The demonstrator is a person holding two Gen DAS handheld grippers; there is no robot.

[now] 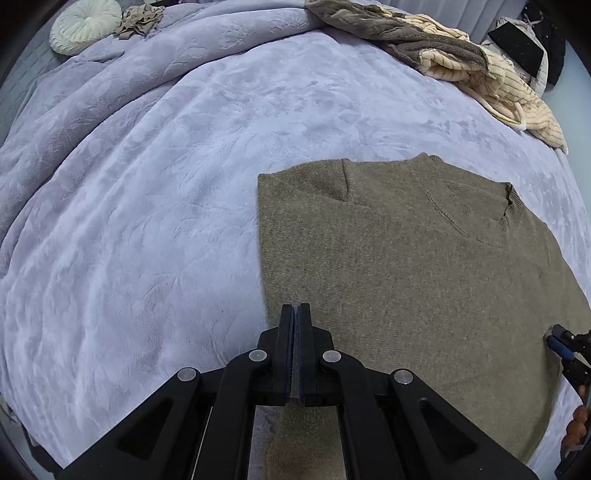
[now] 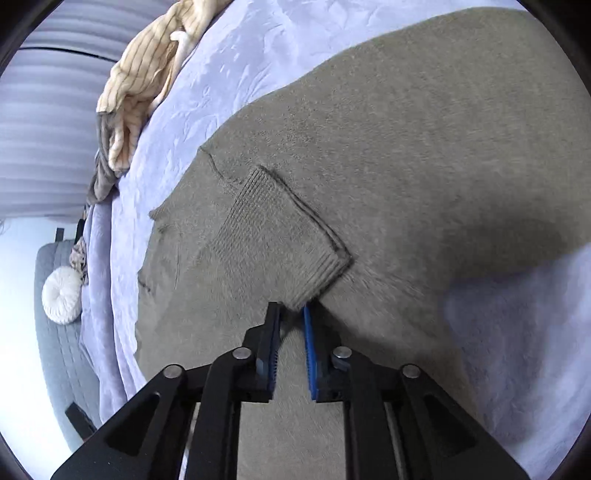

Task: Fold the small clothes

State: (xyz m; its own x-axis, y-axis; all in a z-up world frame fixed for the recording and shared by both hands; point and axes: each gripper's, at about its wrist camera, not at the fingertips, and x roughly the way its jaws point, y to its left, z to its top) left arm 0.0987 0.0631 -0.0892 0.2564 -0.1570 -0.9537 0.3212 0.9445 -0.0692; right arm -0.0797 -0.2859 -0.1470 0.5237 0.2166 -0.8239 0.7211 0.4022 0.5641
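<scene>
An olive-brown knit sweater (image 1: 406, 266) lies flat on the lavender blanket (image 1: 147, 221), neckline toward the far right. My left gripper (image 1: 295, 308) hovers over the sweater's left edge, its jaws shut with no fabric visible between the tips. In the right wrist view one sleeve is folded across the sweater (image 2: 424, 129), its ribbed cuff (image 2: 314, 258) pointing at my right gripper (image 2: 291, 308). The jaws there stand slightly apart, with the cuff's corner just at the tips and not visibly pinched. The right gripper (image 1: 559, 341) also shows at the sweater's right edge.
A heap of cream striped and brown clothes (image 1: 461, 62) lies at the bed's far right. A round white cushion (image 1: 85, 24) and a small crumpled beige garment (image 1: 140, 20) sit far left. A person's hand (image 1: 576, 424) holds the right gripper.
</scene>
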